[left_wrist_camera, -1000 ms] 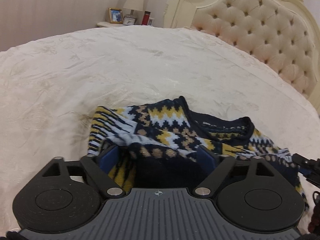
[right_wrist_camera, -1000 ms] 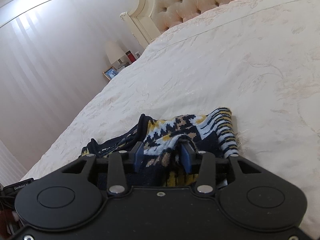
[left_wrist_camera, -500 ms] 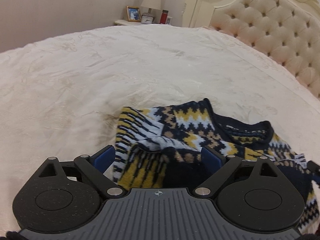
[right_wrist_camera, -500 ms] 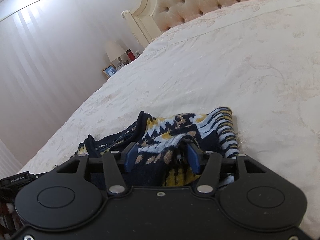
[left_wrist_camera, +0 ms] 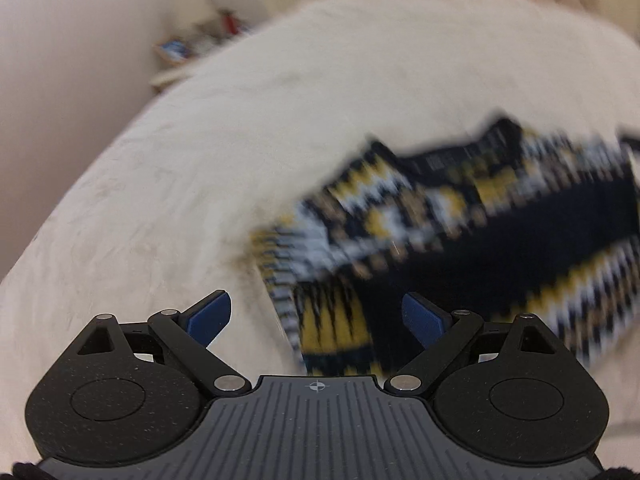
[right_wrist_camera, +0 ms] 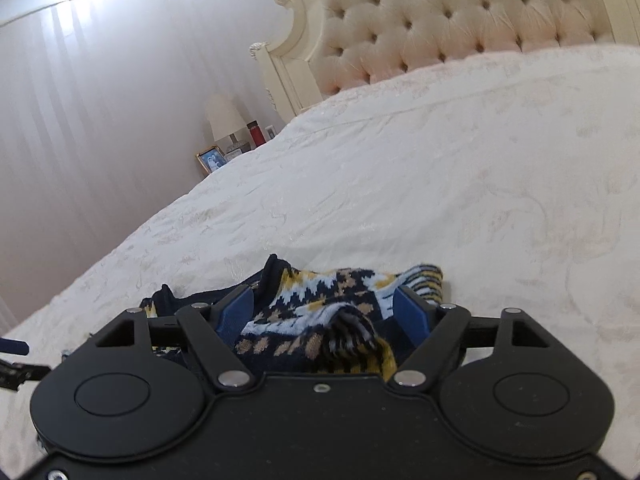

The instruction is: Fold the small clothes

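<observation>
A small navy, yellow and white patterned sweater (left_wrist_camera: 460, 216) lies on a cream bedspread (left_wrist_camera: 200, 184), folded into a band whose long axis runs from the near centre of the left wrist view out to its right edge. Its striped cuff end points toward the left gripper (left_wrist_camera: 316, 316), whose blue pads (left_wrist_camera: 210, 316) stand wide apart, straddling that near corner without touching it; the view is smeared by motion blur. In the right wrist view, the right gripper (right_wrist_camera: 324, 312) also has its pads spread, with a bunched fold of the sweater (right_wrist_camera: 320, 312) heaped between them; whether either pad touches the knit cannot be told. Bare bedspread (right_wrist_camera: 440, 184) stretches on every side of the garment, up to the tufted headboard (right_wrist_camera: 440, 28) and toward a nightstand lamp (right_wrist_camera: 225, 118).
</observation>
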Action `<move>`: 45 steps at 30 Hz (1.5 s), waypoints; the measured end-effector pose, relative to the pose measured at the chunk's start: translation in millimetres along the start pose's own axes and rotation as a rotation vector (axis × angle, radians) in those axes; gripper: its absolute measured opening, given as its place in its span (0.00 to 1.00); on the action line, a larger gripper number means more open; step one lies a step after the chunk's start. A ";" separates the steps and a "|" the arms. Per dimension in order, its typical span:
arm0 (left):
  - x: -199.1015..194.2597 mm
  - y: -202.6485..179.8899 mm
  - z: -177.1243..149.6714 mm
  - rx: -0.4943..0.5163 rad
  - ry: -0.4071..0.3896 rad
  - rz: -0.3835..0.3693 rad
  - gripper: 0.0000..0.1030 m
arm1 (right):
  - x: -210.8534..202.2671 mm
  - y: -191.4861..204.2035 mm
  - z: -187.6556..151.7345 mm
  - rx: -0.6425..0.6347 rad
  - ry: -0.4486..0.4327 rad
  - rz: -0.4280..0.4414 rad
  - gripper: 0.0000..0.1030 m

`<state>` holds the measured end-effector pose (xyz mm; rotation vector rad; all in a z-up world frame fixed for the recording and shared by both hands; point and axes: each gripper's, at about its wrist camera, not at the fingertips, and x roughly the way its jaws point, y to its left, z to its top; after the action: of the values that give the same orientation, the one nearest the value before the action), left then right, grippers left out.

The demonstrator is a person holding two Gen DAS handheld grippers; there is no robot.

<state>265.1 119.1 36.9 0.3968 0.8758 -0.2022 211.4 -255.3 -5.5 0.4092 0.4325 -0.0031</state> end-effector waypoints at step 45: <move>37.7 16.4 -1.6 -0.330 -0.032 -0.169 0.90 | 62.2 147.8 -36.0 -0.625 0.314 0.150 0.76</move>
<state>293.1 134.2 10.8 0.0121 0.8929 -0.2149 266.5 -100.5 -3.8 -0.1798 0.6819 0.3380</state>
